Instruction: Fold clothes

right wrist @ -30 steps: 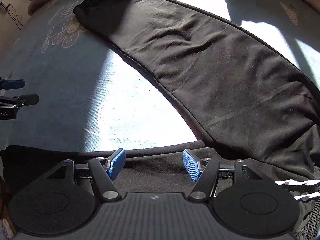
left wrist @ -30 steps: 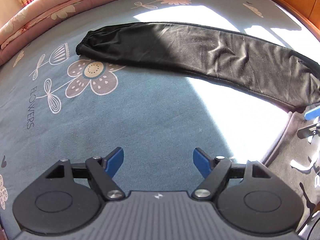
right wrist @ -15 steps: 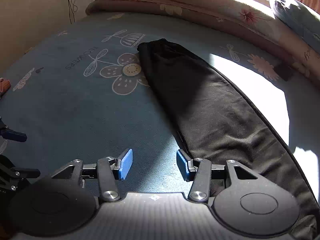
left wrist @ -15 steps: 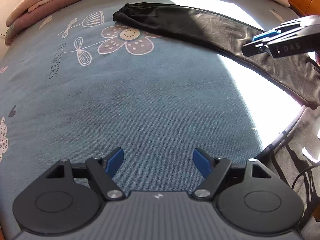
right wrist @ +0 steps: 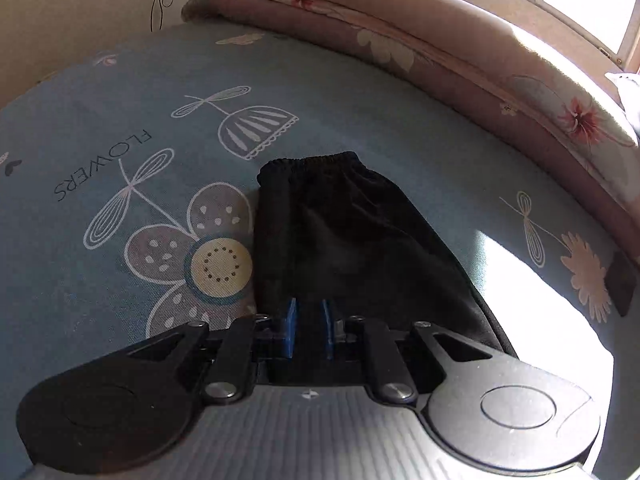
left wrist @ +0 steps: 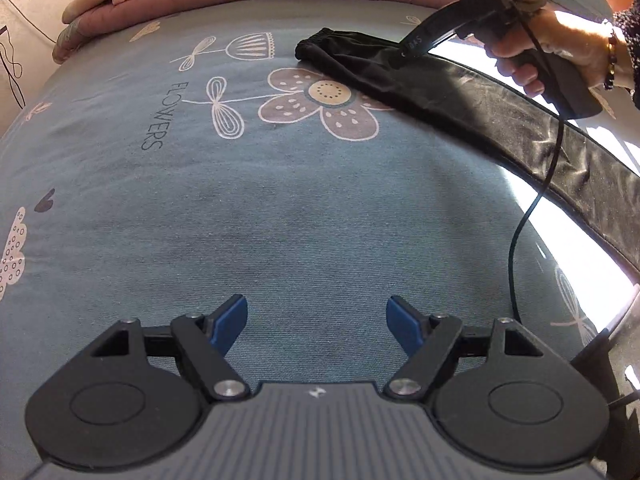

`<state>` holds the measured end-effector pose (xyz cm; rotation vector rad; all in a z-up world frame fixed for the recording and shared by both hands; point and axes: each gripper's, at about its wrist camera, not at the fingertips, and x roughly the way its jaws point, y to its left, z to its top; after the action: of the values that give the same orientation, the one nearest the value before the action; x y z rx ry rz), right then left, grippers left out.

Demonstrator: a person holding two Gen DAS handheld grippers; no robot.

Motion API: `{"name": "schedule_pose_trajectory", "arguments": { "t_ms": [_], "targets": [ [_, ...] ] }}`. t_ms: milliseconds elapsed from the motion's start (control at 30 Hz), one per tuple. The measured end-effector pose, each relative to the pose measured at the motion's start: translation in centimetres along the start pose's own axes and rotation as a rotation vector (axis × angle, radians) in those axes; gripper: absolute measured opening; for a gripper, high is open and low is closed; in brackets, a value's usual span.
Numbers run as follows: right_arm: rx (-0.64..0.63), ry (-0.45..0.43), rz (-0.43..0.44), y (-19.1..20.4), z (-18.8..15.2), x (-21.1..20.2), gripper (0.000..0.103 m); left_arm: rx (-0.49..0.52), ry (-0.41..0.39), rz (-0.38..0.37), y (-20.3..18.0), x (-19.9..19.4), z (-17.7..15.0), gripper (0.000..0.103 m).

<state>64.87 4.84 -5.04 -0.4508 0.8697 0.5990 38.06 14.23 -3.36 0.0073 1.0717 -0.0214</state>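
Black trousers (left wrist: 460,108) lie stretched out on the blue flowered bedsheet (left wrist: 280,208), one long leg running from the right edge up to an elastic cuff (left wrist: 316,40). My right gripper (right wrist: 308,322) sits on that leg a short way behind the cuff (right wrist: 308,162). Its blue pads (right wrist: 290,320) are drawn close together with dark fabric (right wrist: 352,232) pinched between them. In the left wrist view a hand (left wrist: 560,48) holds this gripper (left wrist: 404,54), its tip down on the leg. My left gripper (left wrist: 316,320) hangs open over bare sheet, far from the trousers.
A folded pink flowered quilt (right wrist: 400,32) lines the far side of the bed. A black cable (left wrist: 532,208) trails from the right gripper across the sheet. A small dark flat object (right wrist: 622,284) lies at the right. Bright sunlight falls on the sheet's right part.
The right gripper travelled along the leg to near the cuff and its fingers closed from open onto the fabric. The left gripper's view swung left over bare sheet, fingers still open.
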Motion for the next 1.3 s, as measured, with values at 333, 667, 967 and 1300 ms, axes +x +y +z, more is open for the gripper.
{"name": "schedule_pose_trajectory", "arguments": {
  "t_ms": [333, 667, 967, 1300],
  "targets": [
    [-0.024, 0.051, -0.016, -0.8, 3.6, 8.2, 0.019, -0.113, 0.036, -0.017, 3.0, 2.4, 0.3, 0.077],
    [0.060, 0.089, -0.055, -2.9, 6.0, 10.6, 0.020, -0.144, 0.009, -0.033, 3.8, 2.8, 1.0, 0.077],
    [0.105, 0.047, -0.020, -3.4, 7.6, 10.1, 0.030, -0.159, 0.006, -0.033, 4.2, 2.6, 0.9, 0.077],
    [0.221, 0.078, -0.005, -5.7, 9.5, 10.8, 0.036, -0.162, -0.005, -0.033, 4.1, 2.4, 0.9, 0.077]
  ]
}}
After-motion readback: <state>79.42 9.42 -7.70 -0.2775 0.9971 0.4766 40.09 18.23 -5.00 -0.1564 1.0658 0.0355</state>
